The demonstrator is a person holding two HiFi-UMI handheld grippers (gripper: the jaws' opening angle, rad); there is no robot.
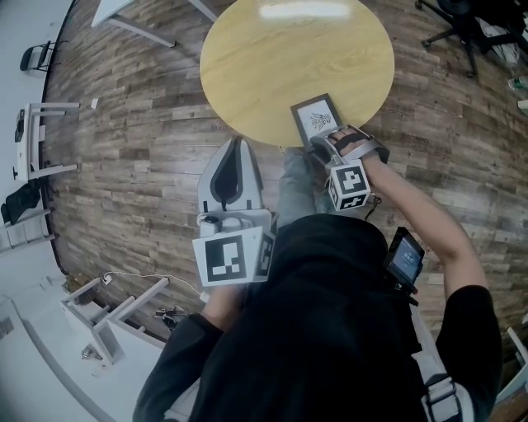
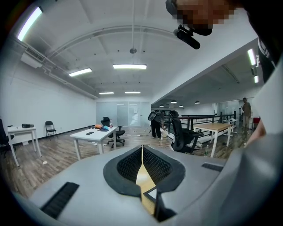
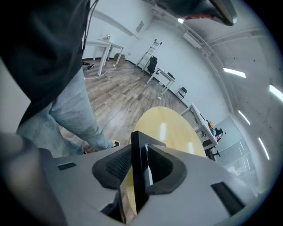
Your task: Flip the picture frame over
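The picture frame (image 1: 315, 118), black-rimmed with a white drawing facing up, lies at the near edge of the round yellow table (image 1: 280, 58). My right gripper (image 1: 324, 142) reaches in from the near side and is shut on the frame's near edge. In the right gripper view the frame (image 3: 136, 145) stands edge-on between the two pads of the right gripper (image 3: 140, 170). My left gripper (image 1: 236, 144) hangs to the left over the floor, just short of the table rim, away from the frame. Its pads meet at the tip with nothing between them (image 2: 142, 151).
Wood-plank floor surrounds the table. A black office chair (image 1: 462, 21) stands at the far right, white desks (image 1: 41, 140) at the left, and white table frames (image 1: 115, 313) at the near left. The person's jeans (image 1: 293, 185) are right against the table's near edge.
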